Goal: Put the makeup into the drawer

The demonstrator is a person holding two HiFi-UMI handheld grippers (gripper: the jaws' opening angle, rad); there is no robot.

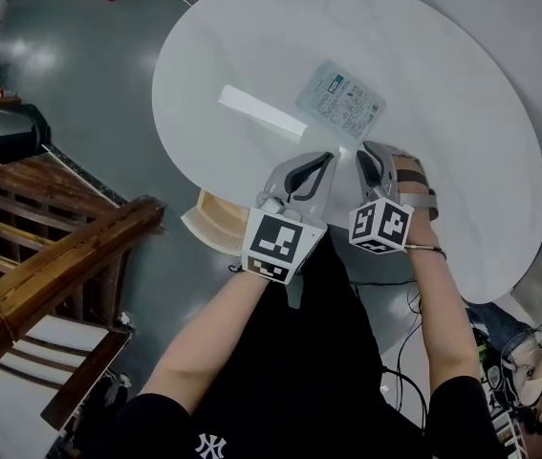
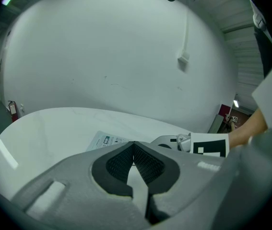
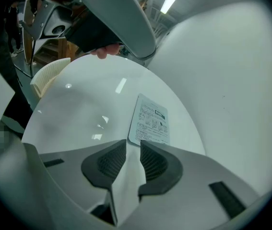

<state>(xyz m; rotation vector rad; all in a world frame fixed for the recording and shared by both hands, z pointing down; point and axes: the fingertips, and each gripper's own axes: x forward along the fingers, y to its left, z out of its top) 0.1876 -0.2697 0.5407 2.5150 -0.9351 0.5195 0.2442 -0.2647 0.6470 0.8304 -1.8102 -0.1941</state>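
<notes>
Left hand-held gripper [image 1: 325, 159] beside right one [image 1: 366, 153]

Table [image 1: 251, 46] smooth, glossy white, mirroring lamps; packet [image 1: 340, 100] thin printed film, slightly shiny; left gripper [image 1: 326, 158] and right gripper [image 1: 364, 151] matt grey plastic with black, finely ribbed pads [image 3: 109, 163]; drawer [image 1: 218, 218] pale unpainted wood; railing [image 1: 60, 266] brown wood, dull sheen

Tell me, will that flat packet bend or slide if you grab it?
Probably floppy: the packet looks thin and lies flat on the table. It likely weighs little for its size. The table shines, so a push may just slide it; it won't roll.
</notes>
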